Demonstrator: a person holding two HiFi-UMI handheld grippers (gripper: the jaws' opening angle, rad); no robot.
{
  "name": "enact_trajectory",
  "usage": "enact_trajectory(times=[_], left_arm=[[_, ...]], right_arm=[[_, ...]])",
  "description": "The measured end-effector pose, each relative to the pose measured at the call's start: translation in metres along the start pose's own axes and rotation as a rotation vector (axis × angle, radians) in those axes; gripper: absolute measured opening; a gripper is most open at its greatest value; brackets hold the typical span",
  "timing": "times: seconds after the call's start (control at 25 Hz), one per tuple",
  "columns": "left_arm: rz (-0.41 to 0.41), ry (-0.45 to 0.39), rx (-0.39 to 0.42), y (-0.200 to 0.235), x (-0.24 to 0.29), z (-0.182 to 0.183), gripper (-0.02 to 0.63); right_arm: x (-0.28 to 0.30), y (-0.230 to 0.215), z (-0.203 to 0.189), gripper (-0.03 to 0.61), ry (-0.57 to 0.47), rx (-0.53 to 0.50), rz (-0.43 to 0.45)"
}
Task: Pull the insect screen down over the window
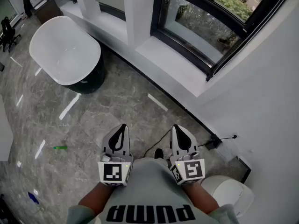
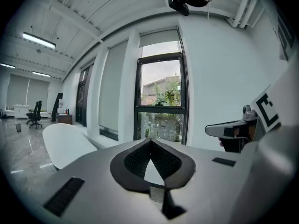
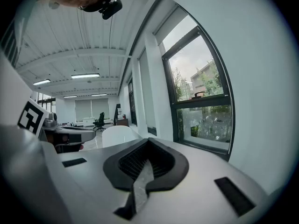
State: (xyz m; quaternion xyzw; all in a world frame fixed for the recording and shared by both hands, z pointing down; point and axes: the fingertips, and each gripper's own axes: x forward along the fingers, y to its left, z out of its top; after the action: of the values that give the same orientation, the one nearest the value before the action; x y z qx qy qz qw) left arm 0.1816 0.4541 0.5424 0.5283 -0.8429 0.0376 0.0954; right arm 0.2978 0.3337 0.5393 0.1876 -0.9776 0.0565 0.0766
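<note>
The insect screen is not drawn over the tall black-framed window (image 2: 160,97): trees and a building show plainly through the glass, and only a pale grey band (image 2: 159,37) at the head of the opening, probably the rolled-up screen or its housing, marks where it likely sits, high above both tools. The window stands ahead of the person, beyond a deep white sill (image 1: 173,64) and a stretch of grey marble-look floor (image 1: 117,106). The left gripper (image 1: 122,127) and the right gripper (image 1: 176,127) are held side by side close to the person's body, well apart from the window, each with its jaws clenched tight on nothing. The task looks unstarted, and the main risks lie in the reach. The band is high and the sill keeps the person back, so a stretched grab could miss the pull edge or pinch the mesh alone and tear it. Jaws left closed on arrival would only knock the band. A pull from one side could skew the screen in its tracks and jam it. The black cable and plug (image 1: 216,142) by the wall could catch a foot on the way in.
</note>
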Motion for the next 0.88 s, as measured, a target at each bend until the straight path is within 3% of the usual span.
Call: enact_trajectory(times=[0.52, 0.88], left_arm=[[-0.011, -0.005, -0.006, 0.002, -0.002, 0.000, 0.012], [-0.009, -0.014, -0.014, 0.002, -0.011, -0.001, 0.012]], right_arm=[[-0.001, 0.004, -0.001, -0.006, 0.007, -0.008, -0.007], [-0.005, 0.008, -0.006, -0.006, 0.017, 0.044, 0.011]])
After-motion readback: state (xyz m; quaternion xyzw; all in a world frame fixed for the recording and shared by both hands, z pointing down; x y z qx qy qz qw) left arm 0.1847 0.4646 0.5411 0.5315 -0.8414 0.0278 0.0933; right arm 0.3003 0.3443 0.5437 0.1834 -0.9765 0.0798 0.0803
